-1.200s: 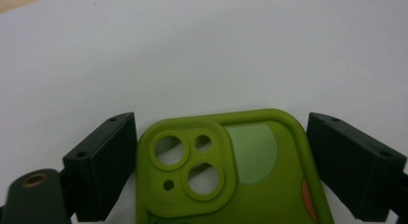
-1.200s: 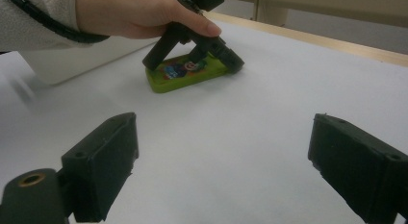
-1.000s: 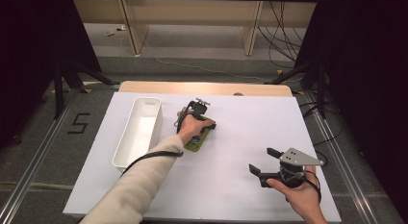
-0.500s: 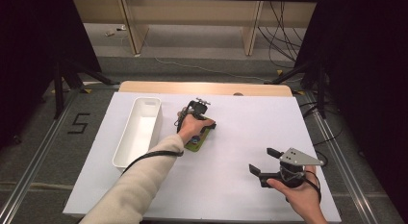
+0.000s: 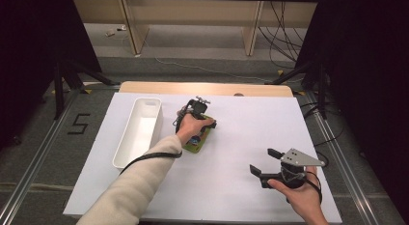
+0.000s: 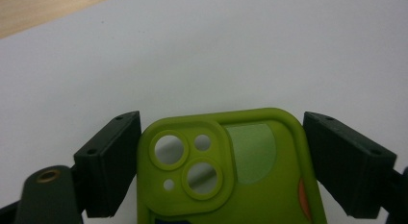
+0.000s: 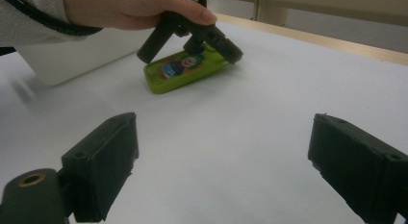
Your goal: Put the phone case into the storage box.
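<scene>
A lime-green phone case (image 5: 195, 143) with a cartoon print lies on the white table sheet (image 5: 241, 133), right of the tray. My left gripper (image 5: 205, 126) stands over its far end. In the left gripper view the two black jaws press against both sides of the case (image 6: 250, 185) at its camera-hole corner, so the left gripper (image 6: 221, 161) is shut on it. The right gripper view shows the case (image 7: 185, 70) with the left gripper (image 7: 214, 41) on it. My right gripper (image 5: 264, 162) hovers open near the front right, nothing between its jaws (image 7: 226, 171).
A long white tray (image 5: 123, 152) lies at the left of the sheet, its inside bare, and appears again at the left of the right gripper view (image 7: 72, 58). A wooden table edge (image 5: 207, 87) runs along the back. Cables lie on the floor beyond.
</scene>
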Demonstrator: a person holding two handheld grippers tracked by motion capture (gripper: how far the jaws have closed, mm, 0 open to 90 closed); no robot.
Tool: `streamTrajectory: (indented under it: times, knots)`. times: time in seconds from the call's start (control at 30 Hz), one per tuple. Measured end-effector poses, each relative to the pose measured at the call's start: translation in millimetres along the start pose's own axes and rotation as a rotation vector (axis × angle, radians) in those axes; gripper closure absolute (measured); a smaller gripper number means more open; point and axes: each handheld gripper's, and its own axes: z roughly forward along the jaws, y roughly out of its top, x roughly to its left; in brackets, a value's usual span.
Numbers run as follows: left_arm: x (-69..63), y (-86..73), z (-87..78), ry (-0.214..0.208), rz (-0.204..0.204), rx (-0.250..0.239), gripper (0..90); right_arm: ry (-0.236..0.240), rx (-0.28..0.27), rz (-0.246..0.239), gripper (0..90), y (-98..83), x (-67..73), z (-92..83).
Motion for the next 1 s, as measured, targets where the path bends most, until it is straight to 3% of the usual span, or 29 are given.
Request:
streamTrajectory:
  times: [0.6,1.0]
  knots:
    - [-1.4,4.6,-29.4,-0.029,-0.004,-0.121,16.3,0.0,-0.001,0.001,11.5,-0.1,-0.1,0.3]
    - [2.0,6.2,-48.2,-0.033,-0.006,-0.175,16.5,-0.004,-0.002,0.003,11.5,0.1,0.4,0.3]
